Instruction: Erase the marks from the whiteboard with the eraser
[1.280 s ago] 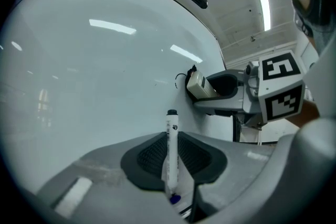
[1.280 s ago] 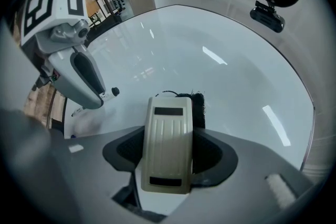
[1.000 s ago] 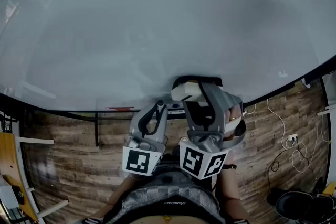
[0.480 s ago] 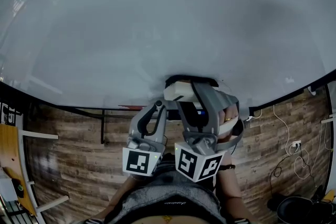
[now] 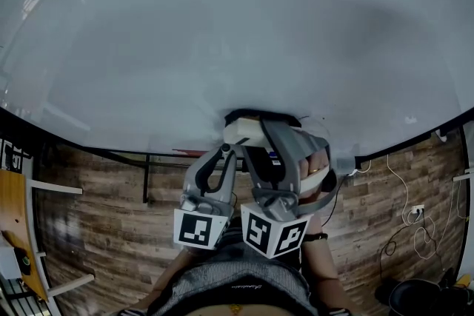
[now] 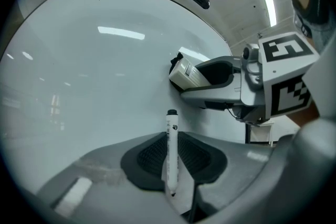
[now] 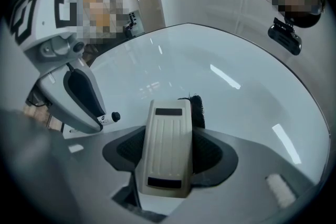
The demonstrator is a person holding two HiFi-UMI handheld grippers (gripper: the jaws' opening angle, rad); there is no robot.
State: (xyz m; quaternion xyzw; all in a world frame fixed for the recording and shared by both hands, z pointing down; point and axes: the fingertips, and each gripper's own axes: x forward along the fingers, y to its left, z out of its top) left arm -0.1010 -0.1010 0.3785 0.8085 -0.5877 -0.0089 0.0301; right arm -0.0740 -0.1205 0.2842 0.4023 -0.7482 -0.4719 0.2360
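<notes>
right gripper (image 7: pixel 169 162) — clamped on the cream ribbed plastic eraser (image 7: pixel 167 147); its black felt meets the glossy white whiteboard (image 5: pixel 222 33) near the lower edge | left gripper (image 6: pixel 171 168) — pinching a white black-capped marker (image 6: pixel 171 144) | progress: no marks visible; probably nearly finished

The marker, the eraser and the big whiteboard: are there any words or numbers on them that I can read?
No words or numbers can be read.
On the marker: a tiny black logo near the cap, too small to read.
On the eraser: two dark bars, no letters visible.
On the whiteboard: no writing visible.
On the cube: black-and-white square patterns, not words.
</notes>
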